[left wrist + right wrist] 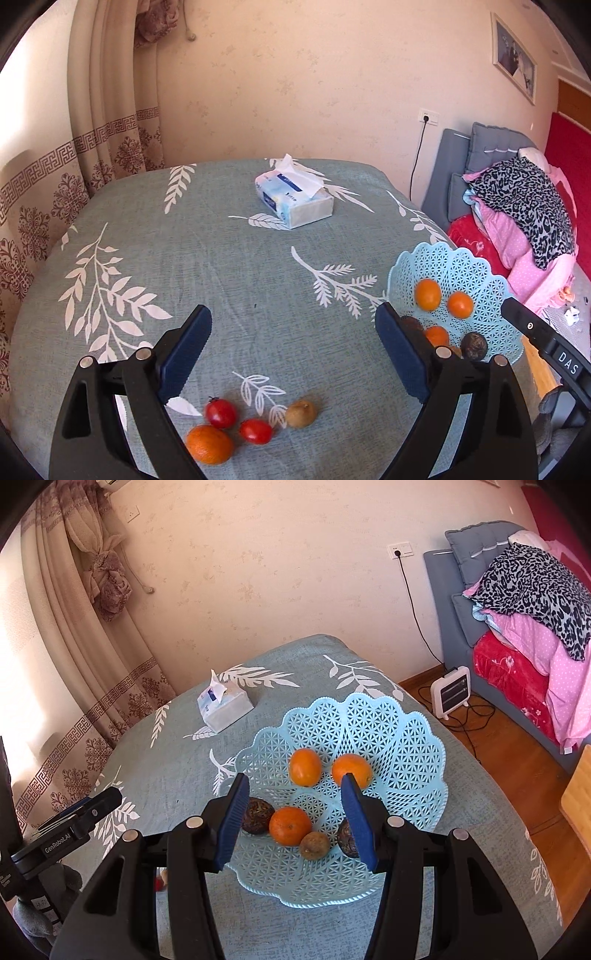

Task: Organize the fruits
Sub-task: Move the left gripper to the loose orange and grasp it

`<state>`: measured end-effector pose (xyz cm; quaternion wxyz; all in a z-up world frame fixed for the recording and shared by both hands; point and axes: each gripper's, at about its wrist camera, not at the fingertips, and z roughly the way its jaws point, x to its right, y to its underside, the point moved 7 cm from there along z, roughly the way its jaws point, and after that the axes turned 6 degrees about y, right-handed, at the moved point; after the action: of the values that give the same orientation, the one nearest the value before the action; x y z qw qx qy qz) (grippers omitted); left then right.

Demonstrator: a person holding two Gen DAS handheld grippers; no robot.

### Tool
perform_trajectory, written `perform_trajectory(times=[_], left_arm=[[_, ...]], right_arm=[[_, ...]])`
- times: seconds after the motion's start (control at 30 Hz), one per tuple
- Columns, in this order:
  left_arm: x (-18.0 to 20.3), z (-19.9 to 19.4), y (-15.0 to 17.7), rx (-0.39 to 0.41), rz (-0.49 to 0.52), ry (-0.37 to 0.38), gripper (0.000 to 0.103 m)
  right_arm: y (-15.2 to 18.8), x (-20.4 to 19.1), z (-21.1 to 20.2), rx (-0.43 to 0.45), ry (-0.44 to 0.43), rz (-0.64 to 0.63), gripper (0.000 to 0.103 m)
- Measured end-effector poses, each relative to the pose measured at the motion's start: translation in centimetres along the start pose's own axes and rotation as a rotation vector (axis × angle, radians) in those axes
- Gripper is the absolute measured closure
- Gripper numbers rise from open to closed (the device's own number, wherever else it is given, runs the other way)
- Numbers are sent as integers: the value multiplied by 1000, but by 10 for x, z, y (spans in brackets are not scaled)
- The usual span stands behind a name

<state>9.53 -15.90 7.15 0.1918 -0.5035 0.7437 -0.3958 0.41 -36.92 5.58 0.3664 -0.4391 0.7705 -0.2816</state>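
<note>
Left gripper point(293, 347) has its jaws wide apart, nothing between them, hovering over the leaf-print tablecloth point(221, 266). Loose fruit sits low in its view, at about 6 to 7 o'clock from the fingertips: an orange point(209, 444) nearest the bottom edge, two cherry tomatoes point(221, 413) point(255, 431) touching or nearly so, and a brownish round fruit point(301, 414) just beside them at 5 o'clock. That cluster lies nearer the camera than the pads, so the gripper likely needs to pull back and dip; the fruits are roundish, no long axis to line up with. Right gripper point(293, 821) is partly open and empty, poised above the light blue lattice basket point(406, 738), which holds three oranges point(290, 825) point(305, 767) point(351, 770), two dark wrinkled fruits point(256, 816) and a brown one point(314, 845). Left hand is clearly nearer the loose fruit; the basket lies at 2 o'clock from it near the table's right edge. Open cloth ahead; the tissue pack point(293, 197) at 12 o'clock stands well apart.
</note>
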Motion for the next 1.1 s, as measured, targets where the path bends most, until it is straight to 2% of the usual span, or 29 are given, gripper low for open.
perform_trajectory(times=[0.47,0.8,1.1], left_arm=[[-54,-26,27,-2,-53,-95,14],[-84,-22,64,-67,-96,-136,14],[-90,-6,102,-142,-97,-141,14]], right_arm=[[21,-37,4,-39,-45,-81,50],[40,-60,10,-74,-70,-137,50],[64,-82,18,-124,-95,-200,50]])
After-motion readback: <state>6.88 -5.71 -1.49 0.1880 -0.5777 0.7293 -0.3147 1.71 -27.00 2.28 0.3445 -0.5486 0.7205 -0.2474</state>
